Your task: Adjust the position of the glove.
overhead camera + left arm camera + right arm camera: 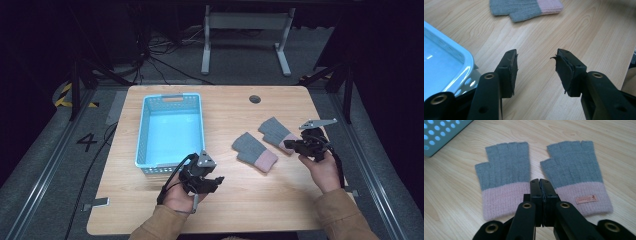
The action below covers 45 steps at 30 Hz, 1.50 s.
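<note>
Two grey fingerless gloves with pink cuffs lie flat on the wooden table, side by side: one nearer the person (254,150) (504,170) and one farther back (277,132) (574,165). My right gripper (289,145) (540,181) is shut with nothing between its jaws. Its tips sit just above the gap between the two cuffs. My left gripper (219,181) (536,56) is open and empty, low over bare table by the basket's near right corner. It points toward the nearer glove (524,7).
A light blue plastic basket (142,135) (461,57) (439,135) stands empty on the table's left half. A dark round grommet (255,99) sits near the far edge. Table legs and cables lie on the floor beyond.
</note>
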Motion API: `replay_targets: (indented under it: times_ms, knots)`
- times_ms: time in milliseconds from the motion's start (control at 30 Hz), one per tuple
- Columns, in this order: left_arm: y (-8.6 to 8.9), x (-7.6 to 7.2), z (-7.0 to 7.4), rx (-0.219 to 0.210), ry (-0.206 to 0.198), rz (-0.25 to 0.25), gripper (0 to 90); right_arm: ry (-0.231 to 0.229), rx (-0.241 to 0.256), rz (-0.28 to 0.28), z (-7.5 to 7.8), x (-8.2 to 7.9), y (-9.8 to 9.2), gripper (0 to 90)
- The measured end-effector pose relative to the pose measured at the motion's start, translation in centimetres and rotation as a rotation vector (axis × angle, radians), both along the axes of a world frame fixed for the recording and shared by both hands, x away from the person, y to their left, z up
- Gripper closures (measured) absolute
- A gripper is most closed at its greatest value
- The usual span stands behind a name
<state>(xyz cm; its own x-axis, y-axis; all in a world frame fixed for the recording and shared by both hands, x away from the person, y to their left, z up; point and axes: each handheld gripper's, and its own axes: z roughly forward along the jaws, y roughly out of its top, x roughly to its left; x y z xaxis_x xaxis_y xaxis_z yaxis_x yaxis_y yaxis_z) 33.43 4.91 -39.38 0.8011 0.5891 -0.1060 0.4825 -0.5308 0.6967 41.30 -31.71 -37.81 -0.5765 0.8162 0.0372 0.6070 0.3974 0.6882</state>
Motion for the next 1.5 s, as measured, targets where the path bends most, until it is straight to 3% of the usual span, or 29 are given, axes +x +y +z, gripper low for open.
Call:
replay_targets:
  times_ms: [300,600,900,933,1000,1233,1500]
  knots:
    - [0.0,0.0,0.0,0.004,0.001,-0.006,50.6,-0.021,0.018,0.048,0.4,-0.3,1.1,89.4]
    - [0.2,0.1,0.0,0.0,0.007,-0.001,49.8,-0.014,0.024,0.131,0.4,-0.5,4.3,89.3]
    - [-0.1,0.1,-0.1,0.012,0.018,-0.012,49.2,0.005,-0.003,0.188,-0.6,-0.3,6.8,89.2]
    - [-0.2,0.1,-0.2,0.016,0.017,-0.013,49.3,0.009,-0.043,0.216,-1.1,-0.4,7.7,89.2]
    - [-0.2,0.1,-0.2,0.018,0.02,-0.013,49.2,0.021,-0.042,0.228,-1.5,-0.2,8.2,89.2]
    - [-0.3,0.2,-0.3,0.027,0.016,-0.019,48.5,0.041,-0.024,0.218,-3.1,0.4,9.6,89.1]
    - [-0.5,0.2,-0.4,0.024,0.024,-0.02,48.0,0.038,-0.077,0.215,-4.5,0.9,10.7,89.2]
